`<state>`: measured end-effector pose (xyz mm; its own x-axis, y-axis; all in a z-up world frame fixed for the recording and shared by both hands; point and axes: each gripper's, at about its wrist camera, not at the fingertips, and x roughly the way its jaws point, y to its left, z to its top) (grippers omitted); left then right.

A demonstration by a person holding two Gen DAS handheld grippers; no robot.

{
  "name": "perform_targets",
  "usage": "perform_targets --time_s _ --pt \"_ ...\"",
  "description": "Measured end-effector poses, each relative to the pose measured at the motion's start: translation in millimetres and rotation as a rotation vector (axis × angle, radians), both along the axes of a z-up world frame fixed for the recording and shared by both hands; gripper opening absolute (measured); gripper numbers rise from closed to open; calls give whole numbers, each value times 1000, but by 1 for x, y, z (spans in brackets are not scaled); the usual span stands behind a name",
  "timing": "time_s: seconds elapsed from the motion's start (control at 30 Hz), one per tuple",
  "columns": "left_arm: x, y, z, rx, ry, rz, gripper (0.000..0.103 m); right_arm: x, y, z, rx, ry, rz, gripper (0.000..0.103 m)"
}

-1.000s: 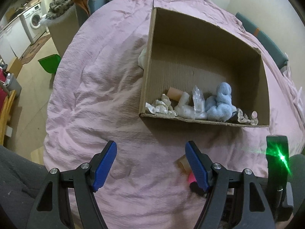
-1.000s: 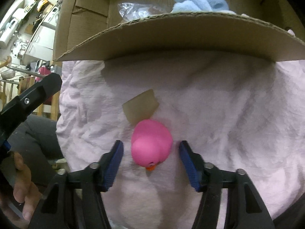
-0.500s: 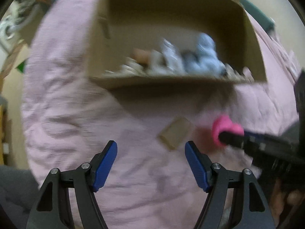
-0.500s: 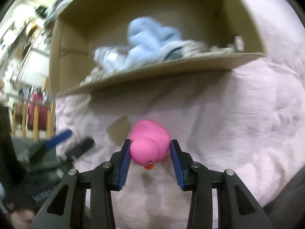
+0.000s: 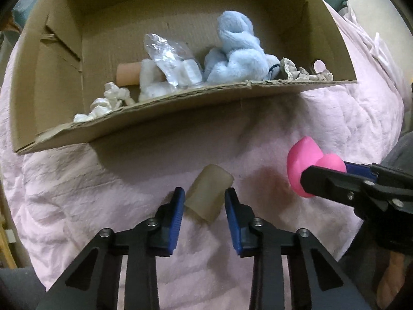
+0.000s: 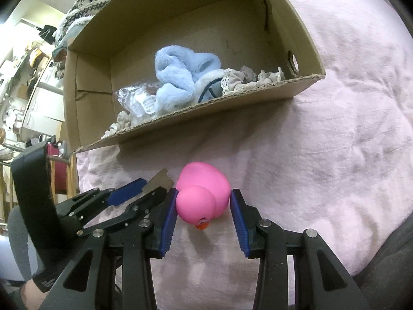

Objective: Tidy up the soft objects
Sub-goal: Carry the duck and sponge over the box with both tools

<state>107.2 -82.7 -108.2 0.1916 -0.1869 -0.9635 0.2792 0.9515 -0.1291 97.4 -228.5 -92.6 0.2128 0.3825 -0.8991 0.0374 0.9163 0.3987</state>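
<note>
Since half a second ago the left gripper (image 5: 204, 204) has dropped toward the bed and narrowed its jaws around the tan sleeve (image 5: 208, 196), a short, translucent rubbery tube lying on the pink bedspread (image 5: 77, 193). Its blue ribbed pads (image 5: 176, 215) flank the tube closely; the left one looks to be touching, the right one sits just beside it, so whether the tube is truly clamped cannot be told.

Over the same interval the right gripper (image 6: 204, 208) has stayed clamped on the pink rubber duck (image 6: 204, 196), smooth and rounded with a small orange beak facing the camera. In the left wrist view the duck (image 5: 309, 166) appears to hang a little above the crumpled fabric, casting a reddish tint below.

Behind both tools sits the cardboard box (image 5: 59, 82), corrugated, open-topped, with a ragged torn front edge. Inside, along that front wall, lie a fluffy light-blue plush (image 5: 237, 54), a crinkled clear plastic bag (image 5: 167, 54), a peach-coloured cylinder (image 5: 127, 73), a knotted white cloth piece (image 5: 108, 100) and a beige lace-trimmed fabric (image 6: 247, 78) at the right end.
</note>
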Motion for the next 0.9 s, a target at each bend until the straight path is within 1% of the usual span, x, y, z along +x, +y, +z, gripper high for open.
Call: perform_targets --time_s 0.13,0.23,0.4,0.47,0.6,0.67,0.8,0.87,0.9 --pt "-3 -4 2 -5 -10 -36 9 -2 -4 0 5 -5 -5 43" --pt "-7 1 7 -61 2 -19 9 -2 -3 1 7 -6 -3 43" --pt "-19 10 21 -80 -3 40 9 -4 2 2 12 -11 5 43" --pt "-24 14 25 -70 -21 55 9 -3 4 2 10 -12 9 43" --pt "-29 20 36 11 -102 80 9 -4 7 3 5 -16 19 43" --pt "-28 25 41 22 -119 101 9 -5 9 5 1 -25 26 43" --pt "-28 27 58 58 -179 125 9 -6 15 12 6 -48 37 43" --pt "-28 26 71 60 -207 122 9 -8 17 19 14 -77 47 43" --pt "-29 27 81 47 -230 127 9 -9 18 24 13 -93 54 43"
